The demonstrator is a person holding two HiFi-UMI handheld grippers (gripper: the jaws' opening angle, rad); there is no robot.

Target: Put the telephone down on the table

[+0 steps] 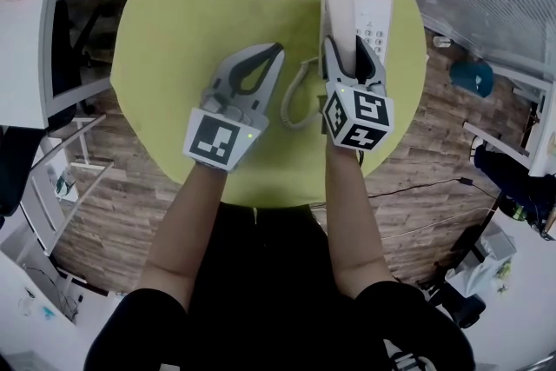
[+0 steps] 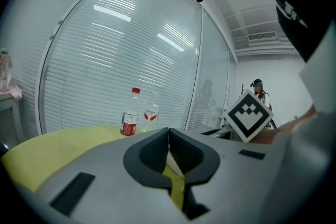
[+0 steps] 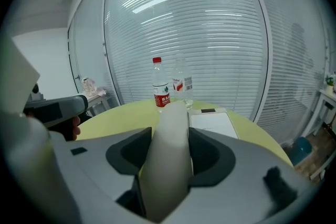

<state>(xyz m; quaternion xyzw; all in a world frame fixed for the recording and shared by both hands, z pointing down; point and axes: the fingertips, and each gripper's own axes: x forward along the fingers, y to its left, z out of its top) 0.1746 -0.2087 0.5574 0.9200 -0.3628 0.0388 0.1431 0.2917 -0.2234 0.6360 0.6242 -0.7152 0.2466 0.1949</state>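
Only the right gripper view shows us the handset (image 3: 168,165) clamped by the right hand-held gripper (image 3: 170,131). Overhead, it lies along the base (image 1: 375,17) near the counter's (image 1: 191,13) far right edge. The left hand-held gripper (image 2: 168,134) is closed and empty.

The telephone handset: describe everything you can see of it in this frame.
The handset is a long, rounded, smooth white bar that looks like plastic. It lies lengthwise between the tongs of the right gripper, which press on its two sides. It points away from the person, over the left side of the white telephone base on the yellow-green table. A pale coiled cord loops on the table beside it. Whether it touches the base cannot be told.
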